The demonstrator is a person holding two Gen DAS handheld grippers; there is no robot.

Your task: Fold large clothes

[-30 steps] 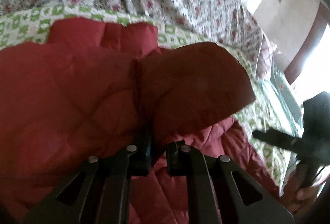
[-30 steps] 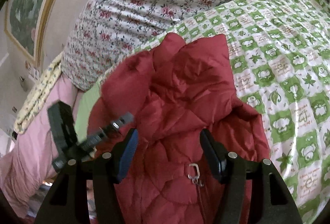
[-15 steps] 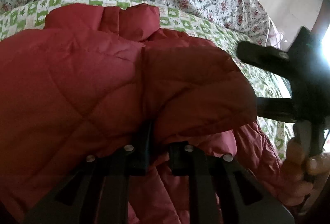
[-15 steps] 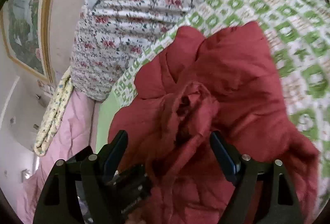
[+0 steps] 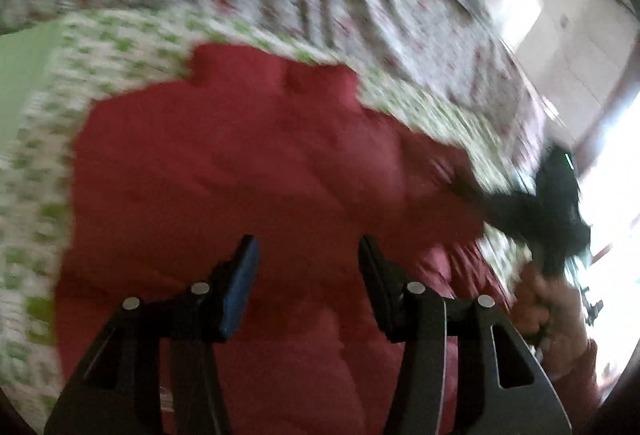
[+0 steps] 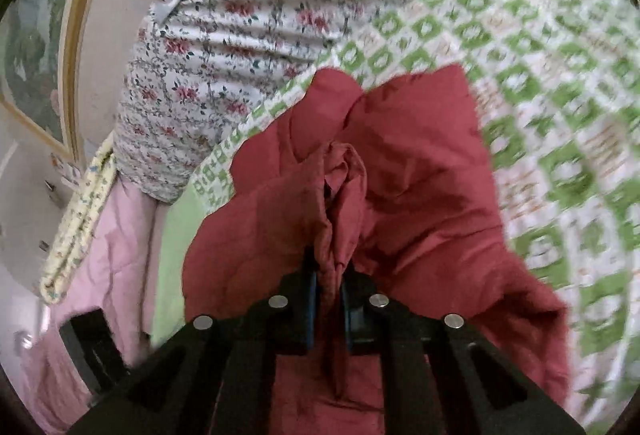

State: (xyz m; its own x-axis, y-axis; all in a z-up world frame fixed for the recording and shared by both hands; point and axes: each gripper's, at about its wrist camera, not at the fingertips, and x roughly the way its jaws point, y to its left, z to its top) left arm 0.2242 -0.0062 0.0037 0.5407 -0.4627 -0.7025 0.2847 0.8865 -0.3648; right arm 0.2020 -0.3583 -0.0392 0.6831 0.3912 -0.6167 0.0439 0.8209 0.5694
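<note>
Red quilted jacket point(image 6: 420, 171) lies on the green-and-white checked bedspread point(image 6: 560, 83), collar end toward the floral duvet point(image 6: 248, 19) heaped at the head of the bed. It is partly gathered in on itself, not flat.

Right gripper point(image 6: 329, 287): jaws drawn together, clamped on a bunched ridge of jacket fabric that stands up between the blue pads. The pinch holds a crumpled wad, not a clean edge.

Left gripper point(image 5: 306, 267): jaws apart, nothing between them, poised just above the broad red panel point(image 5: 240, 163). The left wrist view is badly motion-blurred, so contact with the cloth cannot be told.

Risks, as judged from here:
1. The jacket is padded and slick-looking. With only 1 gripper holding, a pull may drag the whole garment across the bedspread instead of turning a fold.
2. The wad in the right jaws may hold several layers; lifting it could carry hidden fabric along and leave a lumpy, skewed fold.
3. If the left gripper closes on the puffy panel mid-surface, it may catch only the outer shell, which would slip out under load.
4. The jacket sits near the bed's left edge, beside the pink blanket point(image 6: 116, 235); a tug that way could slide it off.
</note>
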